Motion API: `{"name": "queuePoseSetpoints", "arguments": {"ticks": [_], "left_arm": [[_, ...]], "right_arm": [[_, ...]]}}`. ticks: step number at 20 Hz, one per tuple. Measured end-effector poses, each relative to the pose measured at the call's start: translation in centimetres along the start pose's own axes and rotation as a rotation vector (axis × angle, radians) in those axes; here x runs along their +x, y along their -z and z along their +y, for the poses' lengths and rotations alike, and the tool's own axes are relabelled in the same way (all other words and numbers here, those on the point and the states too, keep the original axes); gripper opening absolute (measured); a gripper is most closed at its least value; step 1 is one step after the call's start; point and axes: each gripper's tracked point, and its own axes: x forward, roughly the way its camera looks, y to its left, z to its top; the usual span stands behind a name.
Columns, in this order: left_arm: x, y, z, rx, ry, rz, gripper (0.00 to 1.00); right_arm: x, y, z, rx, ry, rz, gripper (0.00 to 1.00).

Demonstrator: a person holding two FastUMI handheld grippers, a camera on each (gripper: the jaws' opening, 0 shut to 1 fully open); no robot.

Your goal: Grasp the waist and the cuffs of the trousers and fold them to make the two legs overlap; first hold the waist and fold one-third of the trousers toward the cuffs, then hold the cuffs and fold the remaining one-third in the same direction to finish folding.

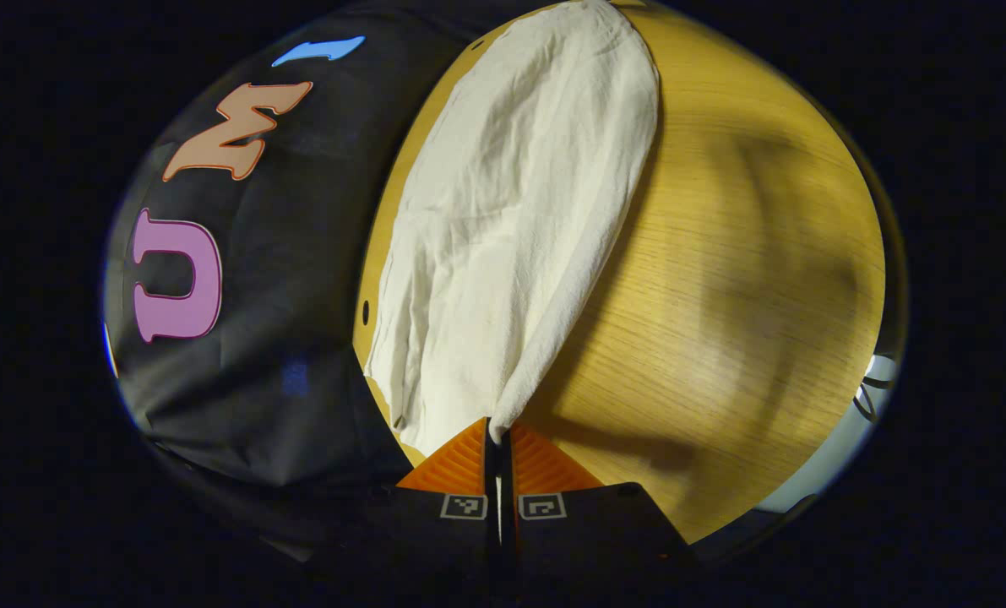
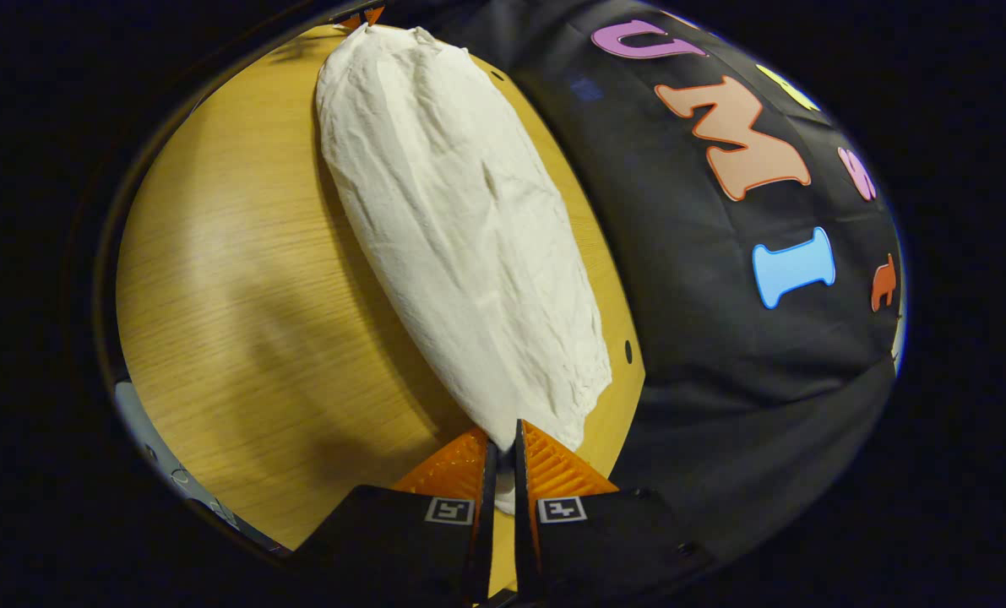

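Left gripper (image 1: 499,439) and right gripper (image 2: 501,447) each pinched one end of the trousers (image 1: 511,228), stretched along the table (image 1: 722,295) edge by the booth wall; risk judged: thin bites slipping, or uneven pull skewing the overlapped legs.

Trousers (image 1: 511,219): cream-white, thin crinkled cloth, creased all over. They are lying lengthwise as one long narrow strip on the wooden table (image 1: 722,279), close along its far edge beside the black wall. Both ends are tapering to a pinched point and lifting slightly off the surface, casting a shadow along the near side.
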Motion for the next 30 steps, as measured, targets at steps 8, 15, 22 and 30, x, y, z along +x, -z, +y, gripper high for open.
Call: {"name": "queuePoseSetpoints", "arguments": {"ticks": [8,15,22,30], "left_arm": [[-1.0,-2.3,6.6,-0.07,-0.116,0.023,0.0],[-1.4,-4.2,13.2,-0.14,-0.256,0.044,0.0],[2.3,-5.7,17.9,-0.22,-0.287,-0.021,0.0],[8.6,-7.5,22.9,-0.273,-0.286,-0.111,0.0]], "right_arm": [[-0.2,-2.2,-6.8,0.118,0.142,-0.066,0.13],[1.7,-5.0,-12.1,0.224,0.225,-0.141,0.13],[4.5,-7.4,-16.5,0.331,0.297,-0.091,0.13],[9.8,-9.9,-18.7,0.363,0.325,-0.016,0.13]]}}
